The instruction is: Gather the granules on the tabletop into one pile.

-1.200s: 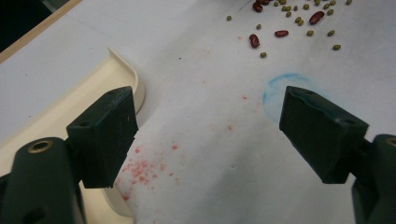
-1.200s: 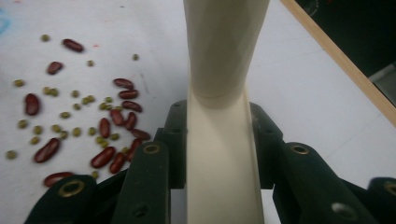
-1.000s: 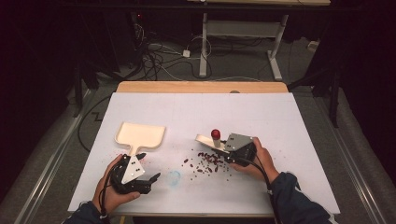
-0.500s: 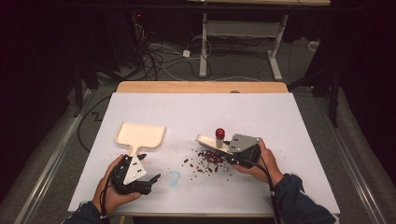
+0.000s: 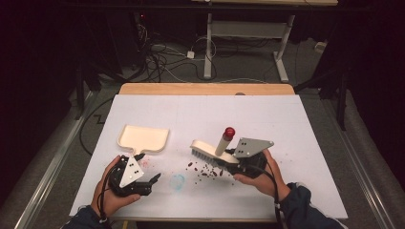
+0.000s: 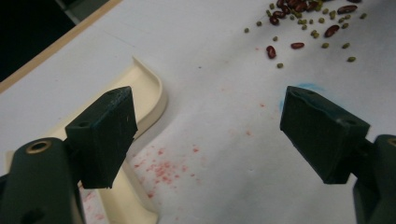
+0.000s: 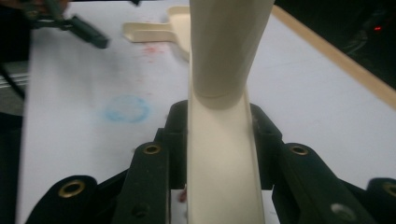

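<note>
Cream brush [image 5: 208, 151] in right tool [image 5: 235, 161]

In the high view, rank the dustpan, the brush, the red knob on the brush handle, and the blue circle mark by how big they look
1. dustpan, largest.
2. brush, somewhat smaller; the right hand-held gripper hides one end, so this is less sure.
3. blue circle mark.
4. red knob, close to the mark, probably smallest.

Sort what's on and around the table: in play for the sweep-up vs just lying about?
In play:
brush, clamped in right gripper
spilled beans
dustpan
left gripper, open, beside the dustpan handle

Lying about:
blue ring mark
red stains
floor cables
</note>
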The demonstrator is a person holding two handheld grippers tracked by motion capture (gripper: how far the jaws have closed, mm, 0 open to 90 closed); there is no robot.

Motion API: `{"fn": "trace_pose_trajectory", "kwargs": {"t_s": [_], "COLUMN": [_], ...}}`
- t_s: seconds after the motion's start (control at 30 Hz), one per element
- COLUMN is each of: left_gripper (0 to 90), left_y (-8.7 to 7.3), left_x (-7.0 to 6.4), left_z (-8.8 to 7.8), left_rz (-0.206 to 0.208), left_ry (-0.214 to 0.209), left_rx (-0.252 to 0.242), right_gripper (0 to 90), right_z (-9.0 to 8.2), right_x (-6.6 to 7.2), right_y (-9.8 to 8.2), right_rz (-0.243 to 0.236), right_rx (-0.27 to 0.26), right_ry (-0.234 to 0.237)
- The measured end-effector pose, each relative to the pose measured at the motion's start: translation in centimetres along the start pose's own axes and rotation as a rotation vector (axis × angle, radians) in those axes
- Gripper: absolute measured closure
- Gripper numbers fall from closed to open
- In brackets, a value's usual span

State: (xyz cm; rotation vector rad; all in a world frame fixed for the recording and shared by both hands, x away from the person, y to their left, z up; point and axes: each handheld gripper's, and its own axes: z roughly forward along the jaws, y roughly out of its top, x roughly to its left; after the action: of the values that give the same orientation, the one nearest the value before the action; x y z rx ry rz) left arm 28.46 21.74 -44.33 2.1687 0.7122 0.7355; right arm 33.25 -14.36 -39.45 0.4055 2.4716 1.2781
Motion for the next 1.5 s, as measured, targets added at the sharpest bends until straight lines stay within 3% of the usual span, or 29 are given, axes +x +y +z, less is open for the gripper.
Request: {"fn": "trace_pose_trajectory", "kwargs": {"t_s": [0.07,0.3,0.37,0.5,0.83,1.17,1.5], "left_gripper": [17.1,17.1,17.1,17.1,17.1,17.1,17.1], "left_y": [-0.1,-0.2,-0.2,-0.2,-0.3,-0.3,-0.2], "left_x": [0.3,0.7,0.6,0.6,0.3,-0.1,-0.1], "left_z": [-0.3,-0.4,-0.4,-0.4,0.0,0.3,0.5], "left_rz": [-0.007,-0.024,-0.021,-0.023,-0.013,0.002,0.008], "left_ry": [0.013,0.027,0.025,0.022,0.004,-0.018,-0.024], "left_rx": [-0.007,-0.013,-0.012,-0.012,0.003,0.019,0.023], "right_gripper": [67.4,67.4,67.4,67.4,67.2,67.4,67.3], "right_z": [1.0,2.8,3.4,4.5,4.3,2.8,0.6], "right_x": [1.7,4.2,4.7,5.0,2.0,-0.4,-0.9], "right_y": [0.1,0.0,-0.2,-0.6,-1.5,-2.2,-1.3], "right_rz": [0.006,0.028,0.057,0.068,0.153,0.187,0.196], "right_rx": [0.025,0.050,0.053,0.069,0.082,0.102,0.031], "right_ry": [0.060,0.150,0.168,0.171,0.086,-0.033,-0.041]}}
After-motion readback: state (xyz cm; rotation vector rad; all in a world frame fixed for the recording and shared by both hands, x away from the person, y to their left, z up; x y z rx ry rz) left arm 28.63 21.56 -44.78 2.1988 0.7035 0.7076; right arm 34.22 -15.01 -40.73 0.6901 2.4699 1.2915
